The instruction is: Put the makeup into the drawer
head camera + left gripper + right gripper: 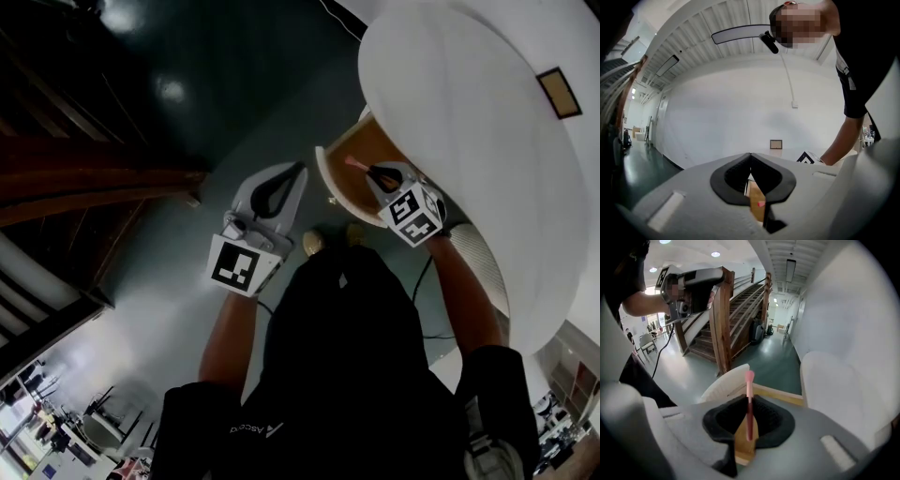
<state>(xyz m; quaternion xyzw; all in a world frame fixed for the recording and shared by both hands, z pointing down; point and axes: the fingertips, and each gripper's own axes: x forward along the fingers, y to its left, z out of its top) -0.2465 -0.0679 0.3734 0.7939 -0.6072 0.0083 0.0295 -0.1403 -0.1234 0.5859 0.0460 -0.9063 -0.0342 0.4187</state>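
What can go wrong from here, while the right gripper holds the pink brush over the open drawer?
The pink brush is thin and stands far out of the right gripper, so it may pivot or slip before release. Its head points toward the white front of the drawer; let go there, it could strike the rim and fall to the floor. The left gripper, shut and apart, steadies nothing.

Place: was a large open indoor hall.
Stairs: wooden staircase (pixel 745 298) rose at 12 o'clock, right gripper view.
Floor: glossy dark-green floor (pixel 216 75) mirrored ceiling lamps (pixel 715 254).
Far end: desks and chairs (pixel 89 431) at 7 o'clock, head view.
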